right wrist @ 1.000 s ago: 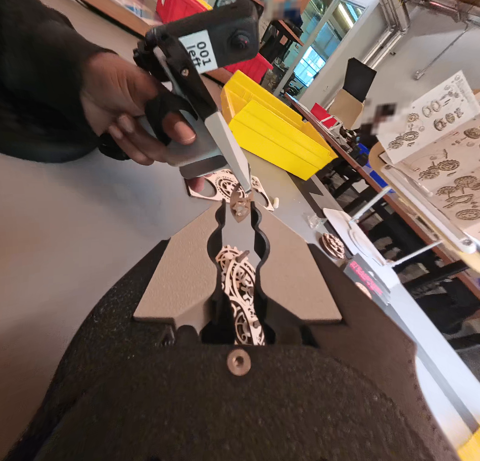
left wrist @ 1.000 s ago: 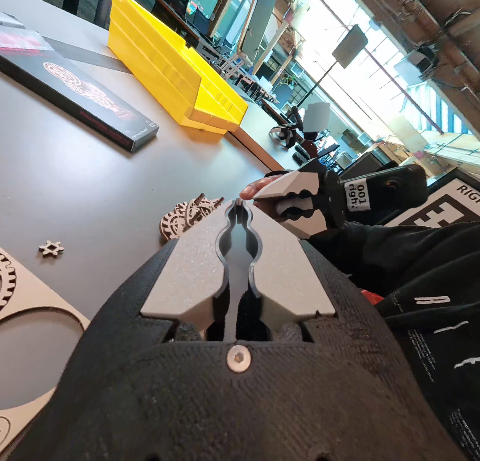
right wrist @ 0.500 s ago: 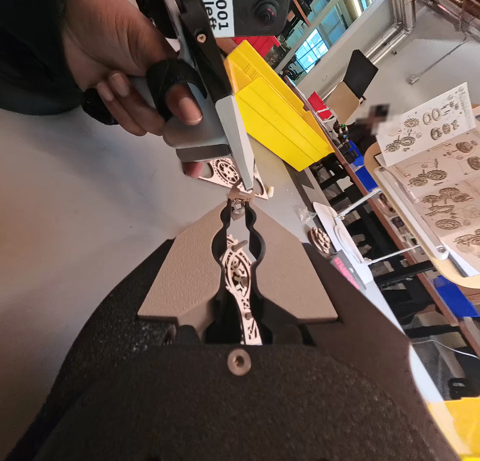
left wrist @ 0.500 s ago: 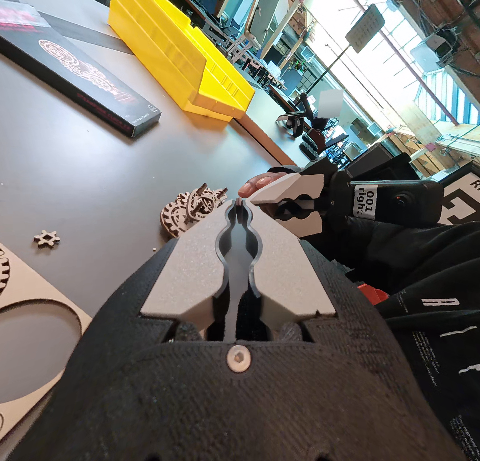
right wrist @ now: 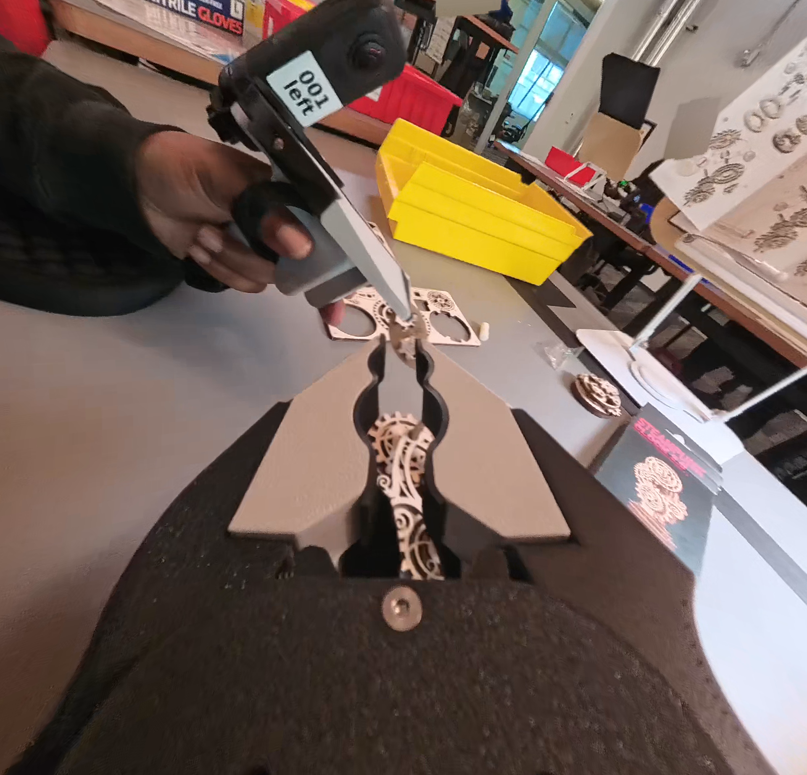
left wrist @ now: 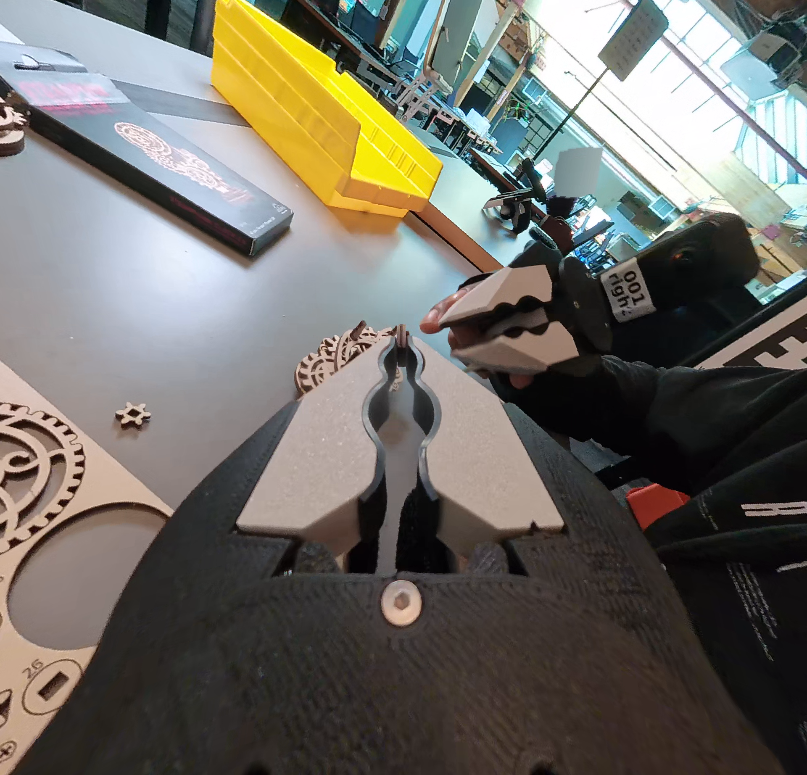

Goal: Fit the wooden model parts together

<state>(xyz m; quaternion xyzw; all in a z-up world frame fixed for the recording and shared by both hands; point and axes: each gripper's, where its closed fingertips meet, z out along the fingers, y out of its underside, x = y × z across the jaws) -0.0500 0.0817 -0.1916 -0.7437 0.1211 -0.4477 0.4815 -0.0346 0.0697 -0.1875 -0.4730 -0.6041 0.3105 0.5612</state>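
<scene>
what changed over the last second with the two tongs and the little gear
The left tongs swung from steep to slanted while pinching the small gear at the right tongs' tips. The wooden assembly still lies on the table, seen through the right tongs. Both tongs stayed nearly shut; yellow bin and black box unmoved.

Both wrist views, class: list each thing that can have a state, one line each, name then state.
left gripper: shut on a small wooden piece.
small wooden piece: pinched at the fingertips.
right gripper: shut on the wooden gear assembly.
wooden gear assembly: held between the fingers.
yellow bin: open-topped, on the table.
black box: lying flat.
</scene>
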